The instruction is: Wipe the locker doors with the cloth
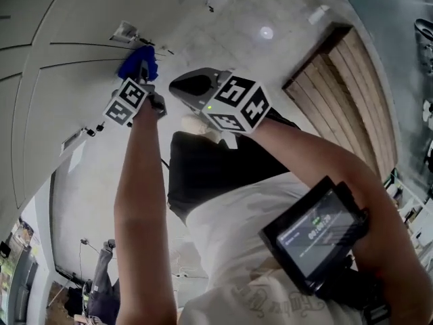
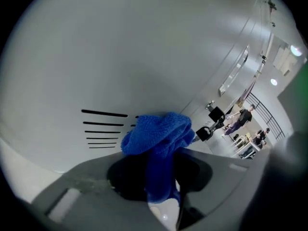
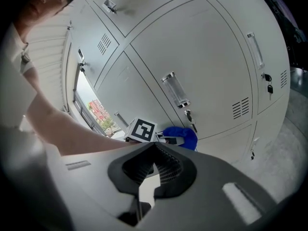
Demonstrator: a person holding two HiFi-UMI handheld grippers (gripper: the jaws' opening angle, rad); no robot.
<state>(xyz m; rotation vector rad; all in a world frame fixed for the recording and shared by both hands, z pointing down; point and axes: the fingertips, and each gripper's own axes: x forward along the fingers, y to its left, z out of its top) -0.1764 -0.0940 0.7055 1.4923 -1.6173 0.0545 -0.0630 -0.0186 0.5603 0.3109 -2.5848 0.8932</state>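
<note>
One blue cloth (image 2: 154, 131) clamped in left gripper (image 2: 161, 155) jaws, against locker door (image 2: 120, 57), right gripper (image 3: 154, 146) jaws closed, empty

Grippers: two, left gripper (image 2: 161, 153) and right gripper (image 3: 154, 150). Marker cubes: two, one on left (image 1: 126, 102), one on right (image 1: 238, 103). Cloth (image 2: 156, 136): one, blue. Forearm screen (image 1: 318, 239): one. Locker doors (image 3: 202, 52): at least five in right gripper view; rows run past frame edge, total unclear. Door handles (image 3: 175, 89): three clear in that view. Vent groups (image 3: 240, 109): four in that view. Vent slots (image 2: 103, 113): six in single vent, left gripper view. Black key tags (image 2: 215, 113): two. Distant people (image 2: 243, 118): two.
</note>
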